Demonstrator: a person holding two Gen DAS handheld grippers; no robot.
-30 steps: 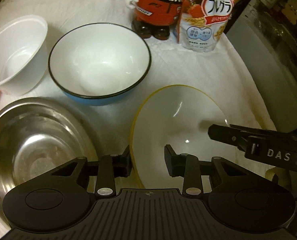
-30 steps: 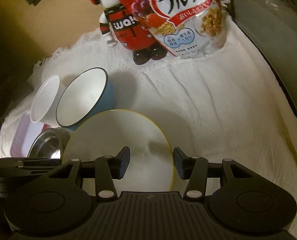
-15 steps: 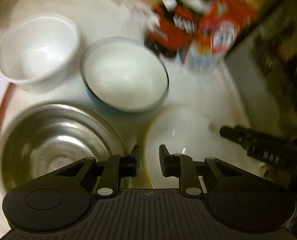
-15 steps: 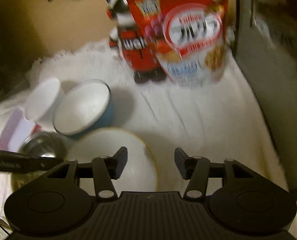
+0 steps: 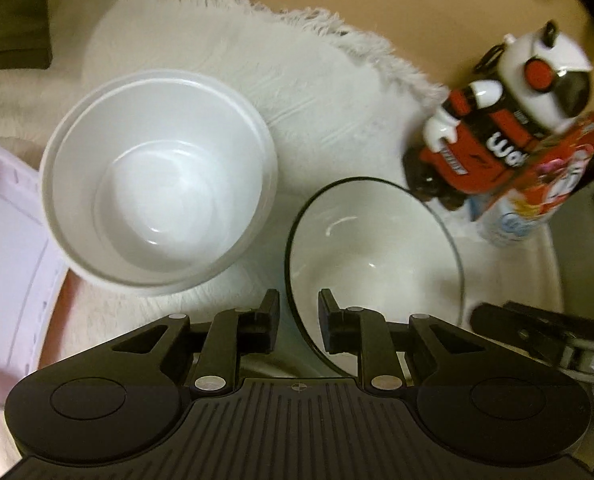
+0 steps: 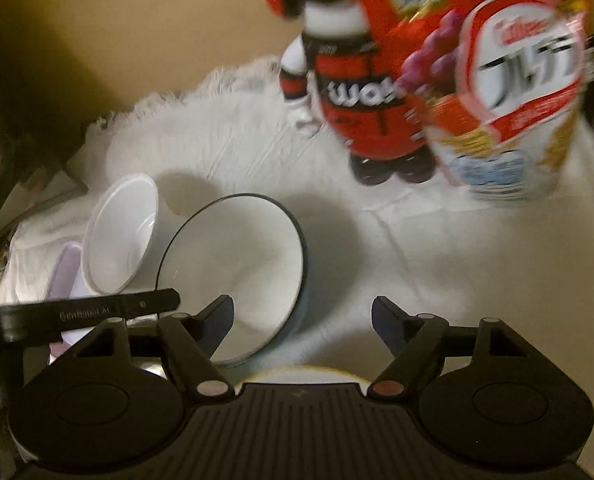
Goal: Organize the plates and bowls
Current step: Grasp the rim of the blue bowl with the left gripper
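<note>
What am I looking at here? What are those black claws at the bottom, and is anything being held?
A person holds a two-jawed tool in each hand, with a camera looking along the jaws. One picture is from the left gripper, the other from the right gripper. On a white cloth sit a white bowl, a blue bowl, a toy figure and a cereal bag. The left jaws stand narrowly apart over the blue bowl's rim, not visibly gripping; the right jaws are opening, holding nothing.
</note>
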